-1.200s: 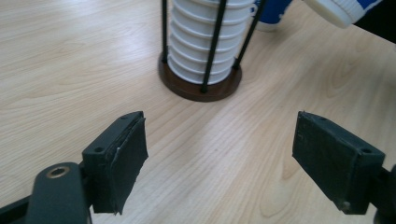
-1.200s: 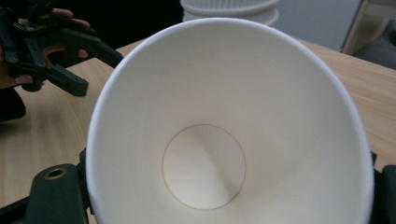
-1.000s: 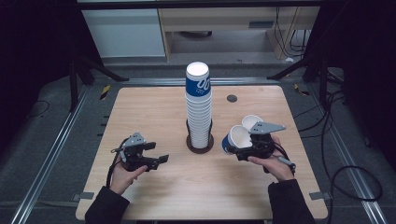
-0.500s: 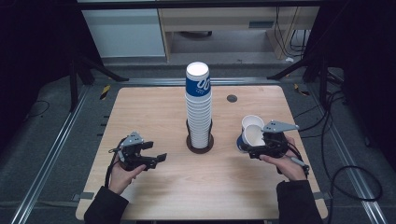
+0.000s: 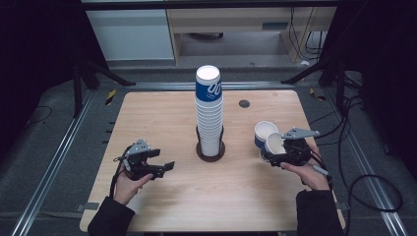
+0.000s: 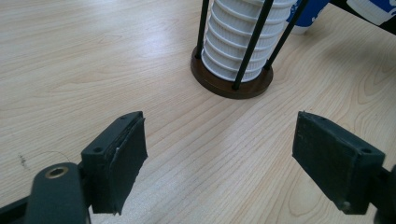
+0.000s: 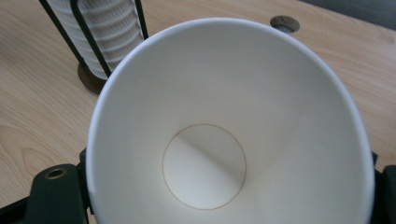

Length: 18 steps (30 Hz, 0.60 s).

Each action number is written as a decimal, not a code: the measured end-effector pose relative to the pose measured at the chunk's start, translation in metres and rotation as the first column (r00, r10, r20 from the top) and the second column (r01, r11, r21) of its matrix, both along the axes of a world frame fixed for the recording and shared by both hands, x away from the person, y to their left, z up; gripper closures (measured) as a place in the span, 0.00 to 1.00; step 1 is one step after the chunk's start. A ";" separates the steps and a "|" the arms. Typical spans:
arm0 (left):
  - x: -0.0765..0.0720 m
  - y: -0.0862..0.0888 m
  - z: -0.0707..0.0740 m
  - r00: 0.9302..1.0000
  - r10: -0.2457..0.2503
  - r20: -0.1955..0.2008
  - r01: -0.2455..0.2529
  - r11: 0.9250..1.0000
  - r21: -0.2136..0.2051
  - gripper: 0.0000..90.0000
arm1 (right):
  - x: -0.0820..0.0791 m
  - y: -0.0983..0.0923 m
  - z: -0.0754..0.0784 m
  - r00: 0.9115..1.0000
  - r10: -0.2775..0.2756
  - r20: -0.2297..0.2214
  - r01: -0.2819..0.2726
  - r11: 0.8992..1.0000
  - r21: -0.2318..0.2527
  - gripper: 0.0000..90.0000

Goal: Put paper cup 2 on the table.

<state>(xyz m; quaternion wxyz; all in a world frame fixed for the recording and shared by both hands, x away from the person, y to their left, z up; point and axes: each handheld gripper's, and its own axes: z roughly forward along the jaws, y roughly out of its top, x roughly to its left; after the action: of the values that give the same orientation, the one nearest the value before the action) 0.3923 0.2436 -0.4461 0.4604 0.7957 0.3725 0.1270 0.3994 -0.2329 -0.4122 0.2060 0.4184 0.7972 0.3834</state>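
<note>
A: How far along does the cup work look?

B: Partway, I'd judge. The right gripper (image 5: 280, 153) has its jaws closed on a paper cup (image 5: 274, 143), tilted with its mouth toward the gripper's camera; in the right gripper view the white inside of that cup (image 7: 224, 135) sits between the jaws. A second paper cup (image 5: 264, 133), blue and white, stands upright just beside it, near the right edge of the table (image 5: 162, 113).

A: And the stack?

B: The tall stack of paper cups (image 5: 209, 115) stands in its wire holder (image 5: 211, 150) at the middle of the table, so many cups look left to take.

A: What about the left gripper?

B: The left gripper (image 5: 162, 169) is down near the front left, jaws wide apart and holding nothing, pointed at the holder's base (image 6: 232, 84). Setting the held cup down seems the step in hand.
</note>
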 end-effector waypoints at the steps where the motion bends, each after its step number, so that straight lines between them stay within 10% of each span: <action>1: 0.000 0.000 0.000 1.000 0.003 0.001 -0.003 1.000 -0.002 0.19 | 0.001 -0.001 -0.003 1.000 -0.009 -0.016 0.009 1.000 -0.016 0.21; 18: 0.000 -0.002 -0.002 1.000 -0.004 -0.002 0.004 1.000 0.023 0.19 | 0.012 0.013 -0.036 0.992 0.038 -0.123 -0.052 0.991 -0.119 0.20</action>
<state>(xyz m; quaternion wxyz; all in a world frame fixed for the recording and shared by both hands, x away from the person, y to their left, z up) 0.3919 0.2420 -0.4484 0.4512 0.8017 0.3700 0.1294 0.4116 -0.2201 -0.4485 0.1742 0.4092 0.8393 0.3126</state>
